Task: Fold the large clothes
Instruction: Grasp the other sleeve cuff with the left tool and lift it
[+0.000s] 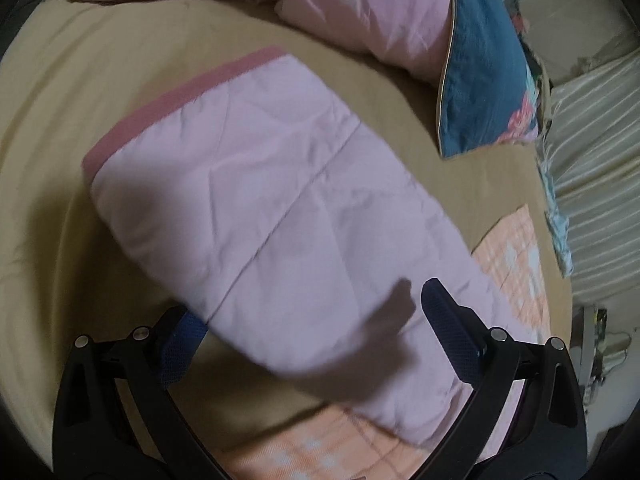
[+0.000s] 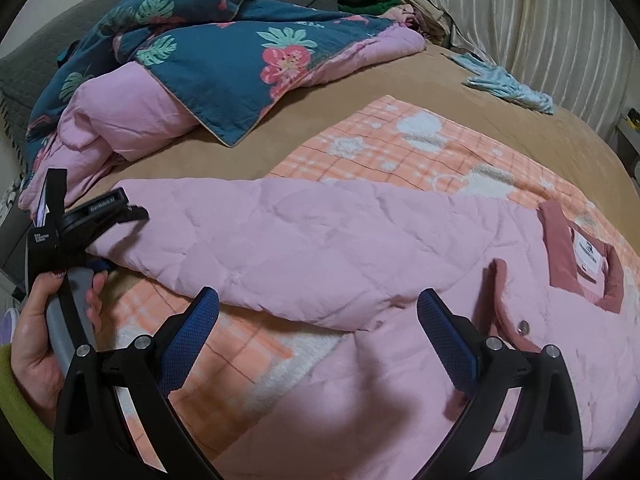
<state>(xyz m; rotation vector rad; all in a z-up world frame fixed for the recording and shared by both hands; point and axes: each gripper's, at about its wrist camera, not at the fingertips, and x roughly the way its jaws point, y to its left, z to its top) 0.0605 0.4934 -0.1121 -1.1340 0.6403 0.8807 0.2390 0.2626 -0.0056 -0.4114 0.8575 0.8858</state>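
A pale pink quilted jacket (image 2: 320,248) lies across a peach plaid blanket (image 2: 400,140) on the bed. Its dark pink collar with a white label (image 2: 584,256) is at the right. One sleeve (image 1: 280,208) with a darker pink cuff (image 1: 160,108) stretches out over the tan sheet (image 1: 80,80). My left gripper (image 1: 310,300) is open; the sleeve lies over its left finger and under its right finger. In the right wrist view a hand (image 2: 36,320) holds that left gripper (image 2: 100,266) at the sleeve's end. My right gripper (image 2: 318,294) hovers open over the jacket's front, holding nothing.
A teal floral duvet with pink lining (image 2: 208,52) is bunched at the head of the bed. A light blue cloth (image 2: 508,84) lies near the far edge by a pale curtain (image 2: 540,20). Dark clothes are piled at the back.
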